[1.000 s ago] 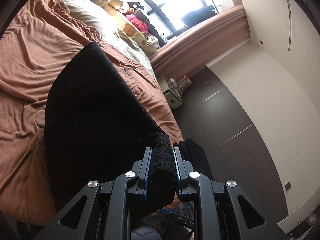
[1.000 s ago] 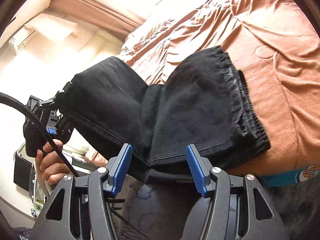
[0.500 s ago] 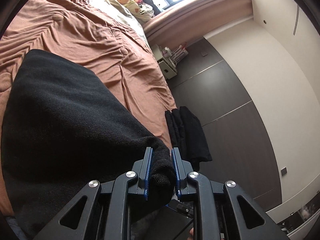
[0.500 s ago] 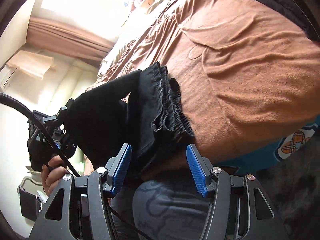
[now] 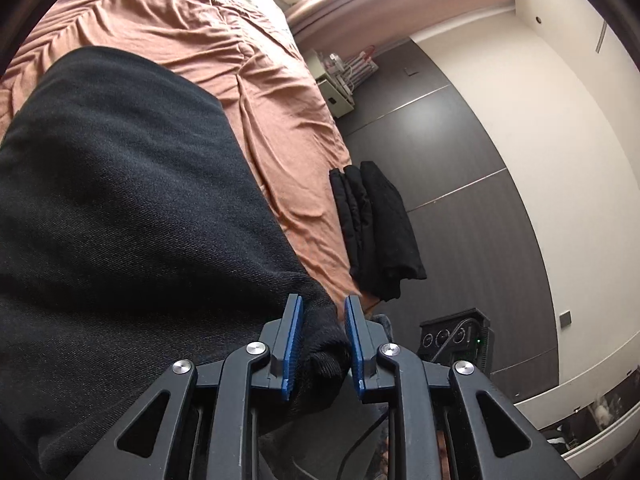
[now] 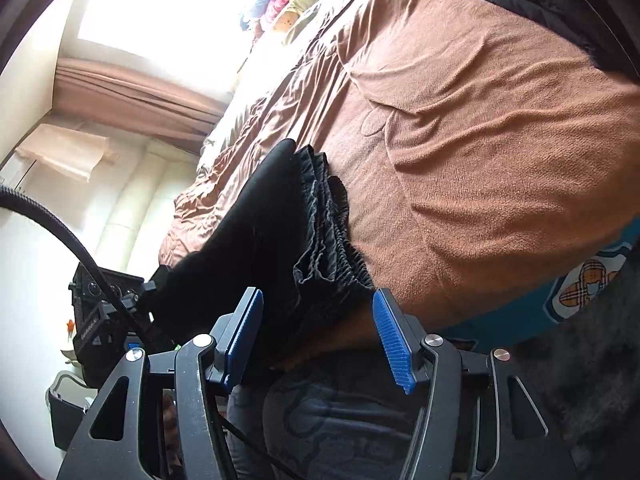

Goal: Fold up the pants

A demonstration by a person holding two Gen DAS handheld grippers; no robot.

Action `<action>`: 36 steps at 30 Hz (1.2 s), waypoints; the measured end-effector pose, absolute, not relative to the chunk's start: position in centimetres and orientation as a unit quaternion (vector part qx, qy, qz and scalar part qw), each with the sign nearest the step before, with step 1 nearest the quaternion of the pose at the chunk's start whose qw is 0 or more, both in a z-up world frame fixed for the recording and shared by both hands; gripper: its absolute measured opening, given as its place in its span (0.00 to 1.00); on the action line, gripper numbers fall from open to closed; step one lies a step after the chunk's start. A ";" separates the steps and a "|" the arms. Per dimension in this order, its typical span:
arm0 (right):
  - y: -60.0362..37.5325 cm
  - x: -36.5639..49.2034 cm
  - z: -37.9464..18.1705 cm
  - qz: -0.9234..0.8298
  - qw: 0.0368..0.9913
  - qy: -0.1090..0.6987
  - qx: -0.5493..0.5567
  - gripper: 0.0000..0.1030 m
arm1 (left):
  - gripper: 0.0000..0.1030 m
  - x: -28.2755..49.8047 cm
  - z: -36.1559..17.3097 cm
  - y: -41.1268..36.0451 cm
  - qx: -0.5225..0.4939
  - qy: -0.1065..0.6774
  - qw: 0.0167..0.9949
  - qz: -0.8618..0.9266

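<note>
- The left hand-held gripper (image 5: 320,340) has just been opening a little; the soft black cloth pants (image 5: 120,220) sit between its blue pads.
- The right hand-held gripper (image 6: 318,336) is apart, gripping nothing.
- No writing is clear enough to read.

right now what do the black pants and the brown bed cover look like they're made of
Black pants: a matte woven twill, likely cotton; fine diagonal ribs show, and the waistband is gathered like elastic. Brown bed cover: soft, napped, fleece-like, going by its fuzzy surface and rounded creases.
</note>
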State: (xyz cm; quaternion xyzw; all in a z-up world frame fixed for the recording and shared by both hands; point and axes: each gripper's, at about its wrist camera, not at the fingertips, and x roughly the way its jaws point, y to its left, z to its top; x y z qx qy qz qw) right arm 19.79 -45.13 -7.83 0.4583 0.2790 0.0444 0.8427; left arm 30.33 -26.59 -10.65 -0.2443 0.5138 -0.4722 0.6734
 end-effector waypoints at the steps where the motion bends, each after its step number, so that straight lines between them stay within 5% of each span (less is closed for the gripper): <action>1: -45.0 19.8 -7.9 0.048 0.842 0.279 0.459 0.55 | 0.28 30.4 -10.8 -26.7 -0.248 0.518 0.668 -0.474; 4: -44.8 20.1 -7.9 0.063 0.842 0.276 0.460 0.55 | 0.70 30.3 -10.3 -26.6 -0.235 0.515 0.680 -0.466; 5: -44.6 20.3 -7.9 0.066 0.842 0.276 0.460 0.55 | 0.74 30.3 -10.0 -26.2 -0.233 0.505 0.690 -0.464; 8: -44.3 20.9 -8.0 0.076 0.841 0.276 0.459 0.56 | 0.74 30.6 -9.5 -24.9 -0.232 0.496 0.698 -0.463; 10: -44.0 21.5 -8.1 0.078 0.842 0.278 0.456 0.65 | 0.74 31.2 -9.3 -23.8 -0.224 0.492 0.712 -0.449; 28: -41.7 29.8 -7.9 0.086 0.853 0.328 0.396 0.65 | 0.73 36.7 -13.0 -13.0 -0.234 0.501 0.766 -0.328; 36: -41.6 34.3 -7.6 0.074 0.861 0.354 0.358 0.60 | 0.56 38.8 -16.6 -10.9 -0.245 0.529 0.763 -0.281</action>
